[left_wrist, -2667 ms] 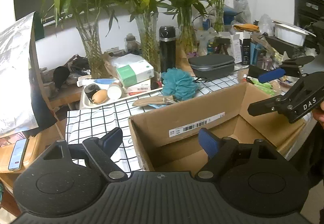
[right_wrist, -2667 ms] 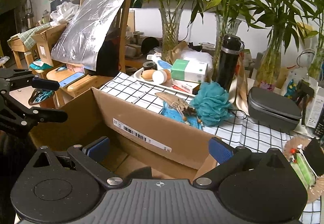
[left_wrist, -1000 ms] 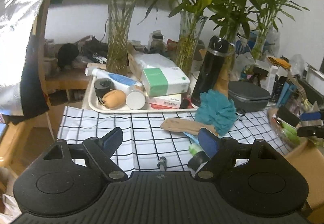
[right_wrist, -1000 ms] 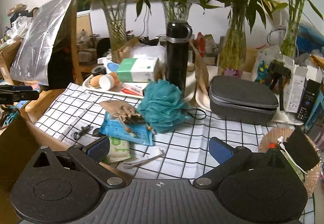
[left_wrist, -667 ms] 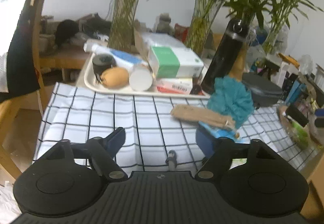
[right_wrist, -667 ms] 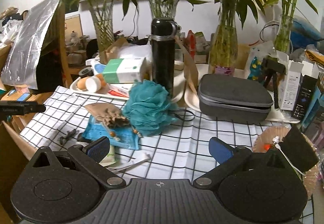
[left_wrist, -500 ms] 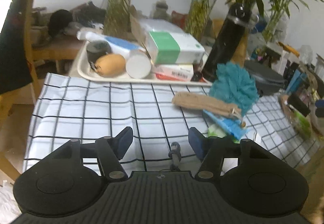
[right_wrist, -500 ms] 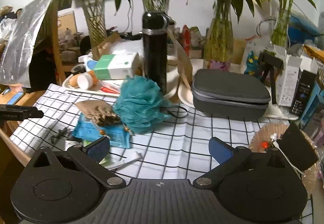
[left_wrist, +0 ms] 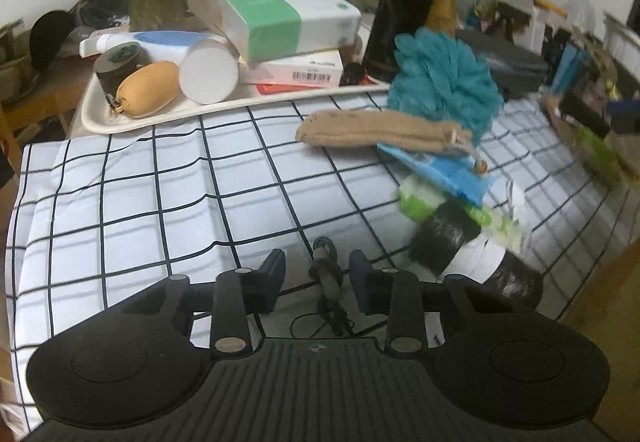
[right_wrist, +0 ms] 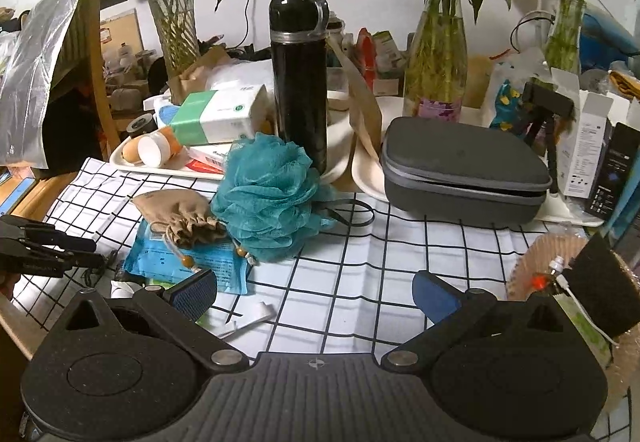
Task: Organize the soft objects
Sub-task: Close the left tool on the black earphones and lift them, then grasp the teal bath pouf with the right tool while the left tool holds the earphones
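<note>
Black clip (left_wrist: 326, 274) at lower centre is sitting between my left gripper (left_wrist: 318, 276) pads, untouched; pads may skid off it. Right gripper (right_wrist: 314, 292) is hanging wide, empty; pouf (right_wrist: 266, 198) is lying mid-frame.

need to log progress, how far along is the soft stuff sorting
Nothing looks sorted yet: the teal loofah, tan pouch and blue wipes pack all lie on the checked cloth. In hand: the left gripper has its fingers closing around a small dark cabled item, not touching. The right gripper is open and empty. All soft items remain.
</note>
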Demonstrator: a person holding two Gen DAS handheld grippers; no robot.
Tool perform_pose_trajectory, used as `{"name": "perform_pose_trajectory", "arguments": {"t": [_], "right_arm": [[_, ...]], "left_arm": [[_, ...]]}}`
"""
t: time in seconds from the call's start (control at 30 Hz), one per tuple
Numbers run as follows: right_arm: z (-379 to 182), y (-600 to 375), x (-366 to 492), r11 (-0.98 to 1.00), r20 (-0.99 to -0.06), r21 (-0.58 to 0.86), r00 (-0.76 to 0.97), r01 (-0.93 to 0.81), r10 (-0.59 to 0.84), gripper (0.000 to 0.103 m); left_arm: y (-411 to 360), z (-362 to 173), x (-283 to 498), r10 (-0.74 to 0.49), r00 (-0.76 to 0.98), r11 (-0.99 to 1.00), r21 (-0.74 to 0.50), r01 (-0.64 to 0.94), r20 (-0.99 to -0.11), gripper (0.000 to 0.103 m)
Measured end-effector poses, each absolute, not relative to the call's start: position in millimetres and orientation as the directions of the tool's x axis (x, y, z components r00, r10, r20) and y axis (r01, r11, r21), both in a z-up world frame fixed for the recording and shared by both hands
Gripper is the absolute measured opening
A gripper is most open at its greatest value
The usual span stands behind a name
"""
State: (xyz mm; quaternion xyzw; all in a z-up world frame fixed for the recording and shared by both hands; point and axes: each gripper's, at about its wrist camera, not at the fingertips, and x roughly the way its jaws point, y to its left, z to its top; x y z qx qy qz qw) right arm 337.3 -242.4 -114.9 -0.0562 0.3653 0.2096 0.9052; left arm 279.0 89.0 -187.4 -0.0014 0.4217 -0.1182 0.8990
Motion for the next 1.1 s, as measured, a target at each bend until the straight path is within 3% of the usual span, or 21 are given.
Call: {"name": "perform_pose_trajectory", "arguments": {"t": [0.37, 0.8, 1.1], "right_arm": [[-126, -241, 354, 0.912, -0.704, 0.041, 0.636, -0.408, 0.316, 0.103], [-140, -231, 369, 0.900, -0.726, 0.016, 0.614, -0.435, 0.309, 0.103], [-144, -210, 396, 0.857, -0.678, 0.032, 0.618, -0.514, 0.397, 0.103]], "left_arm": [[72, -195, 277, -0.134, 0.619, 0.965, 0.039, 0.259, -0.774, 0.016], [79, -179, 279, -0.159, 0.660, 0.977, -0.022, 0.211, -0.735, 0.015], [92, -168, 277, -0.155, 0.699, 0.985, -0.050, 0.167, -0.698, 0.015]]}}
